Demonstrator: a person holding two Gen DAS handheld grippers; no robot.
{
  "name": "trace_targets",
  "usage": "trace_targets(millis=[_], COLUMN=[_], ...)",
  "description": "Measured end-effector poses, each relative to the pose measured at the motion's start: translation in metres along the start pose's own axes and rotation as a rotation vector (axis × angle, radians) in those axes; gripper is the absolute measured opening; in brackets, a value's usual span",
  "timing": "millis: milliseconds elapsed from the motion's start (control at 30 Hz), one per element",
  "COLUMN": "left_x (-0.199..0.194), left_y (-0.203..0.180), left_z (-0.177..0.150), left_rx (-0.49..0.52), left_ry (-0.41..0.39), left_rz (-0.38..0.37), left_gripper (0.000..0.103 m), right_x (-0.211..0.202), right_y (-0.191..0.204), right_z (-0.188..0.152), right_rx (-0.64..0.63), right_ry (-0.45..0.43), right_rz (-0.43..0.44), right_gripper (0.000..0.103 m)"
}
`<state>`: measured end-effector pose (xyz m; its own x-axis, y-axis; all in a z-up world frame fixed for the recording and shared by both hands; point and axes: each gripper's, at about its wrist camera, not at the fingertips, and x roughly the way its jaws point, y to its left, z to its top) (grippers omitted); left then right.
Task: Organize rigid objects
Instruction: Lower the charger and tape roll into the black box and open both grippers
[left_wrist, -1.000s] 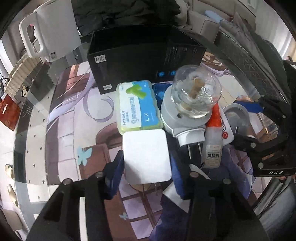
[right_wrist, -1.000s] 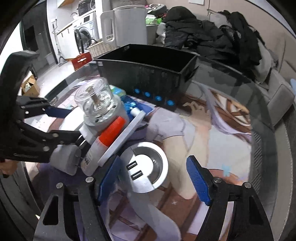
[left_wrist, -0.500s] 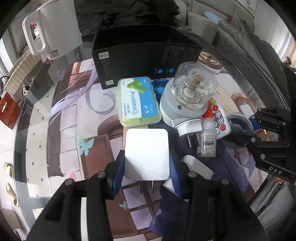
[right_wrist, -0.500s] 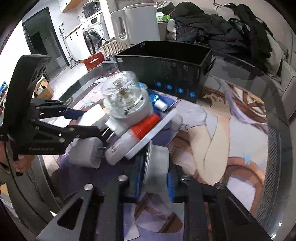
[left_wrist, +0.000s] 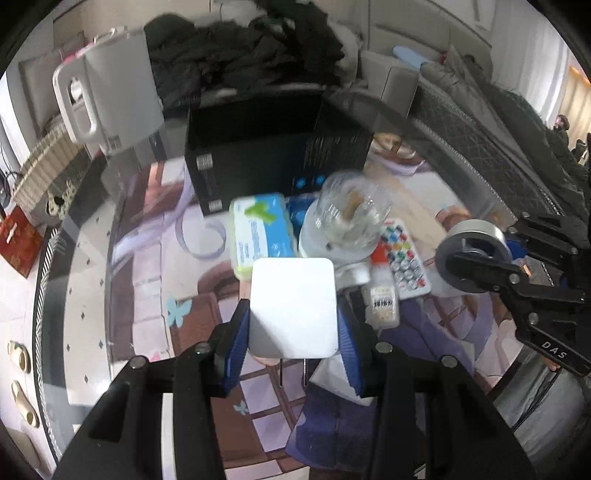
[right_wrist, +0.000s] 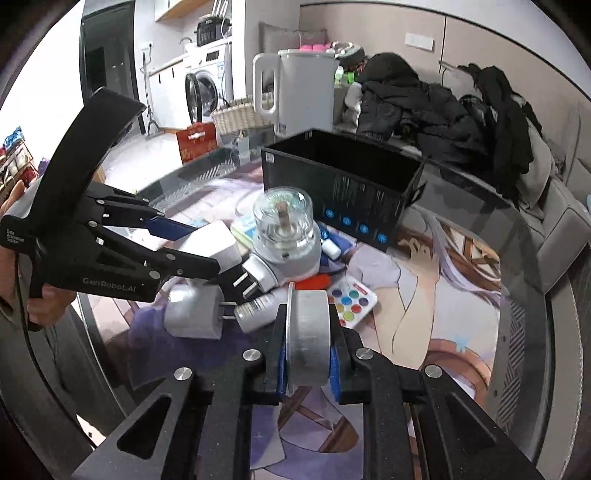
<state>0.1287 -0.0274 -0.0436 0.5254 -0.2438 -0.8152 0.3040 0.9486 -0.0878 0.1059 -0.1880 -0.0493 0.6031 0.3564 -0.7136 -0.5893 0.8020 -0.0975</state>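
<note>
My left gripper (left_wrist: 293, 332) is shut on a white plug adapter (left_wrist: 294, 308) and holds it above the table; it also shows in the right wrist view (right_wrist: 210, 251). My right gripper (right_wrist: 307, 354) is shut on a round silver USB socket (right_wrist: 308, 328), lifted off the table, also seen in the left wrist view (left_wrist: 472, 251). A black open box (left_wrist: 273, 155) stands behind the pile. The pile holds a clear-domed grey plug-in device (right_wrist: 286, 236), a green-blue earplug box (left_wrist: 258, 229), a small red-capped bottle (left_wrist: 384, 295) and a white remote with coloured buttons (left_wrist: 402, 258).
A white kettle (left_wrist: 110, 99) stands at the back left. The glass table (right_wrist: 461, 295) covers a printed mat. Dark coats (right_wrist: 443, 107) lie on a sofa behind. A second white adapter (right_wrist: 192, 314) lies on the table near the left gripper.
My left gripper closed on the white adapter and lifted it. My right gripper closed on the silver USB socket, turned it on edge and raised it off the table.
</note>
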Motion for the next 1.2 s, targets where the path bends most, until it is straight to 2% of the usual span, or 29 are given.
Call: trace_targets(millis=[167,367,533,600,733,833,967,1133,1200], left_x=[-0.021,-0.045,-0.053,-0.043,-0.007,0.025,0.056,0.073,0.075], left_y=[-0.002,-0.001,0.004,0.014,0.033,0.043,0.048,0.046,0.05], left_z=[0.011,0.036,0.064,0.083,0.112,0.127,0.131,0.123,0.12], left_rx=[0.009,-0.006,-0.01,-0.035,-0.056,-0.084,-0.118,-0.113,-0.13], left_ry=[-0.103,-0.262,-0.364,-0.348,-0.248,-0.167,-0.067,0.025,0.05], left_rz=[-0.002,0.0,0.05,0.067,0.056,0.054,0.057,0.07,0.052], left_gripper=[0.043,0.043,0.043,0.043,0.043,0.043,0.043,0.043,0.043], right_x=[-0.018,-0.032,-0.035,-0.031,-0.007,0.023,0.075,0.112,0.118], right_y=[0.001,0.0,-0.004,-0.01,-0.033,-0.058,-0.083,-0.088,-0.085], right_z=[0.011,0.041,0.077,0.092,0.128,0.147,0.155,0.153,0.147], right_rx=[0.017,0.035,0.046,0.076,0.132,0.212,0.276,0.281,0.269], right_ry=[-0.103,-0.219,-0.314,-0.328,-0.307,-0.233,-0.086,0.051,0.1], right_rz=[-0.012,-0.044,-0.068,-0.074,-0.127,-0.116,-0.09,-0.025,-0.034], right_gripper=[0.017,0.017,0.017,0.017,0.017,0.017,0.017,0.017,0.017])
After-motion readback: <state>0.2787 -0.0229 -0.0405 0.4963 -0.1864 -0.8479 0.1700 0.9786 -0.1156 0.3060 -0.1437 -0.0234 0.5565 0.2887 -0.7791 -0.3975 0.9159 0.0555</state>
